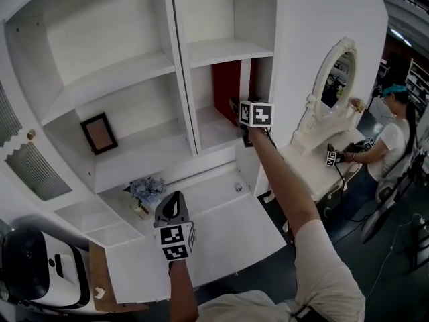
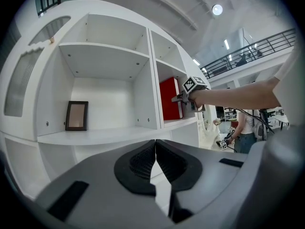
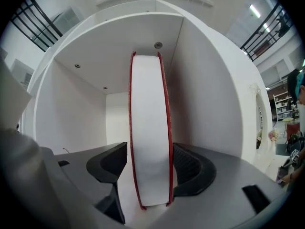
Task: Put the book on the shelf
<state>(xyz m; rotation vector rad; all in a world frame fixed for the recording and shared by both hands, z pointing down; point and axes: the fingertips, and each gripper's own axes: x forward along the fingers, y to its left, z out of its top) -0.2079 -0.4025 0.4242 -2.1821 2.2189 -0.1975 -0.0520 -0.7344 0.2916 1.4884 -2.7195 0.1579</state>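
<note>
The red-covered book [image 1: 228,86] stands upright in the right middle compartment of the white shelf unit [image 1: 182,79], near its right wall. In the right gripper view its white page edge [image 3: 150,128] faces me, upright between the jaws. My right gripper [image 1: 236,106] is open, with a narrow gap between each pad and the book's covers. From the left gripper view the book [image 2: 170,99] shows as a red slab with the right gripper [image 2: 188,95] at its edge. My left gripper [image 1: 174,200] hangs low over the fold-down desk, shut [image 2: 155,149] with nothing in it.
A dark picture frame [image 1: 98,133] leans in the left middle compartment. A small flower pot [image 1: 146,192] and a small knob [image 1: 238,187] sit on the desk flap [image 1: 228,237]. An ornate mirror [image 1: 335,79] stands to the right, where another person [image 1: 392,139] works.
</note>
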